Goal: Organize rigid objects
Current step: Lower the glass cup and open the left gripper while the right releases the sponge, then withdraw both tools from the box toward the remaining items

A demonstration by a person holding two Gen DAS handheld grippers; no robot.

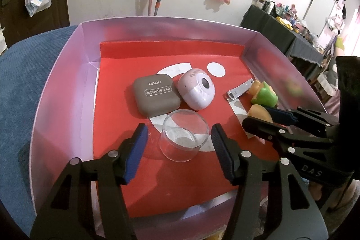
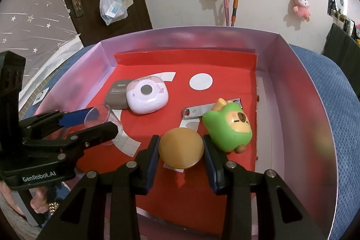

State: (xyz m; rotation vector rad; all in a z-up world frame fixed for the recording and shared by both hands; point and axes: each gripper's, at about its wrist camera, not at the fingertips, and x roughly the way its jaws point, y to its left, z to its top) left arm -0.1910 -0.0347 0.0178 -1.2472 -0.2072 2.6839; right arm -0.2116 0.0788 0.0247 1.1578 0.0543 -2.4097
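Note:
A clear plastic cup [image 1: 183, 138] lies tilted on the red floor of the pink-walled box [image 1: 67, 82]. My left gripper [image 1: 178, 128] stands open around the cup, with a gap between each pad and its wall. From the right wrist the left gripper [image 2: 103, 119] shows at the left with the clear cup [image 2: 101, 114] between its fingers. My right gripper [image 2: 180, 138] is shut on a tan round disc [image 2: 181, 147], both pads pressing its sides. In the left wrist view the right gripper [image 1: 256, 115] and the disc [image 1: 258, 113] sit at the right.
Inside the box lie a brown eye shadow case [image 1: 155, 95], a pink-white rounded gadget [image 1: 196, 91], a metal nail clipper [image 2: 198, 110] and a green toy figure [image 2: 227, 125] right beside the disc. The box rests on a blue cloth [image 2: 326, 82]. A person's hand [image 2: 39, 201] holds the left gripper.

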